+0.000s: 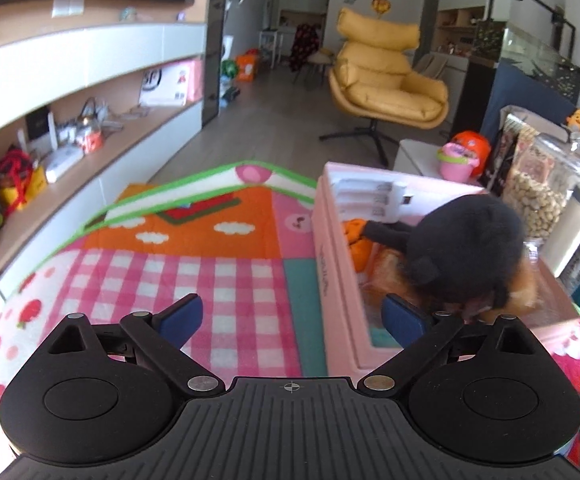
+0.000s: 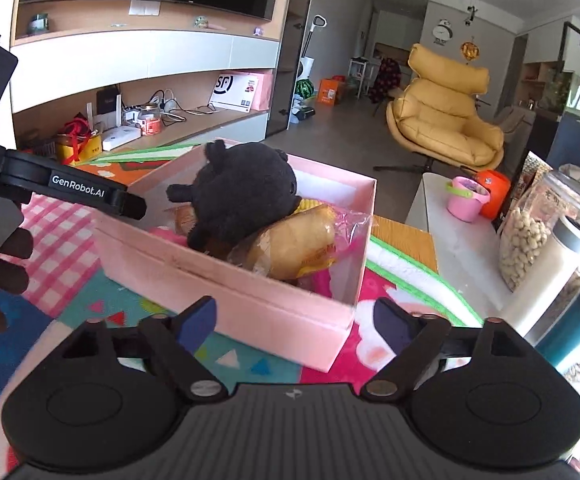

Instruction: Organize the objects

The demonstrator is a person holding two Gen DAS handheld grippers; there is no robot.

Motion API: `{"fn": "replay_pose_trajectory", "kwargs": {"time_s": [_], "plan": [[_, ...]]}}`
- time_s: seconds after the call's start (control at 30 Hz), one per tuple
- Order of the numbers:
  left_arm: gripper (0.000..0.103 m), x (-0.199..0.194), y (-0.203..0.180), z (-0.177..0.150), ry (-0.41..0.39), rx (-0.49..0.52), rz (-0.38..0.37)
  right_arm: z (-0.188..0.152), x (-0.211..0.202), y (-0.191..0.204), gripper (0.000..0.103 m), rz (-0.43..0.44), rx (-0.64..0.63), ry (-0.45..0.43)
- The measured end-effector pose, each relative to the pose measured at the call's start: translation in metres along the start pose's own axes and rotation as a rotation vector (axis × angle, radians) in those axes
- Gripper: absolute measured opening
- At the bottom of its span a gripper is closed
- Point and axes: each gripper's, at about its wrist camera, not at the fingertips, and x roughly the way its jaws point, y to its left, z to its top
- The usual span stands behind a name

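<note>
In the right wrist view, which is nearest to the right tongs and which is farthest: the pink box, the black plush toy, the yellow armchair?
From the right tongs, nearest first:
1. Pink box: directly ahead, its near wall just beyond the open fingertips.
2. Black plush toy: lying on top of the things in the box, toward its left.
3. Yellow armchair: far across the room, on the right.

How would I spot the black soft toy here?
Find the pink box on the colourful play mat. The black soft toy sits on top of its contents, above a wrapped bread roll. It is the only dark, fuzzy thing there.
</note>
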Motion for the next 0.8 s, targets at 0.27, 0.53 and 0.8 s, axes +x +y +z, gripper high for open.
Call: {"fn": "replay_pose_trajectory", "kwargs": {"time_s": [0.27, 0.53, 0.8], "plan": [[0.099, -0.085, -0.018, -0.073, -0.03, 0.039, -0.073, -0.05, -0.045, 0.013, 0.103, -0.035, 0.142, 0.087], [0.1, -0.077, -0.047, -0.122, 0.062, 0.123, 0.04, -0.092, -0.04, 0.005, 0.103, -0.07, 0.25, 0.15], [0.1, -0.078, -0.049, -0.13, 0.016, 0.102, 0.07, -0.093, -0.041, 0.009, 0.103, -0.078, 0.204, 0.097]]}}
